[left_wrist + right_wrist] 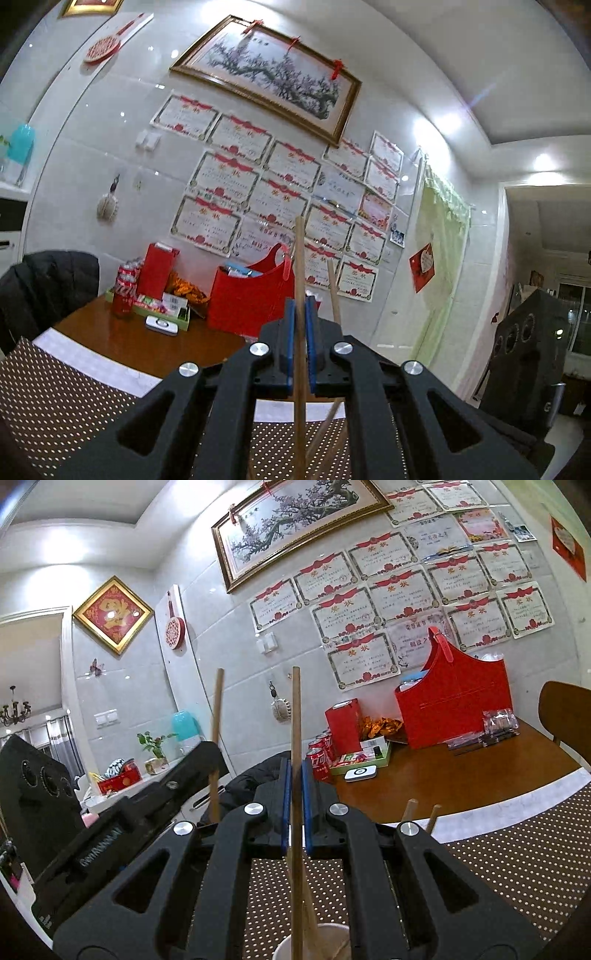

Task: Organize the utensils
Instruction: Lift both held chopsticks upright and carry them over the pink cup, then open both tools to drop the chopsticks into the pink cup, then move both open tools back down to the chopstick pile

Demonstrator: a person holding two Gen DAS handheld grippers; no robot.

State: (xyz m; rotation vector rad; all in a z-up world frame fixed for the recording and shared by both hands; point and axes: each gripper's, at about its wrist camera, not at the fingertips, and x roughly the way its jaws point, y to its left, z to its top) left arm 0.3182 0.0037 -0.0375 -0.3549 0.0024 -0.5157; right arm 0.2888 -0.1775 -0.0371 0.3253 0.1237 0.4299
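Observation:
My left gripper (300,306) is shut, its blue pads clamped on an upright wooden chopstick (300,251) that sticks out above and below the fingers. A second stick (334,291) stands just to its right; what holds it is hidden. My right gripper (295,766) is likewise shut on an upright chopstick (295,709). Directly below it, a white cup (282,949) with more sticks in it sits on the dotted brown placemat (498,867). In the right wrist view the left gripper (212,760) shows at the left with its chopstick (217,709). Two stick tips (410,808) poke up behind the right fingers.
On the wooden table (461,779) stand a red basket (454,709), cola cans (319,762), a red box (343,720), a green tray (369,762) and a white device (360,773). A black jacket (48,284) hangs on a chair; a black speaker (524,354) stands to the right.

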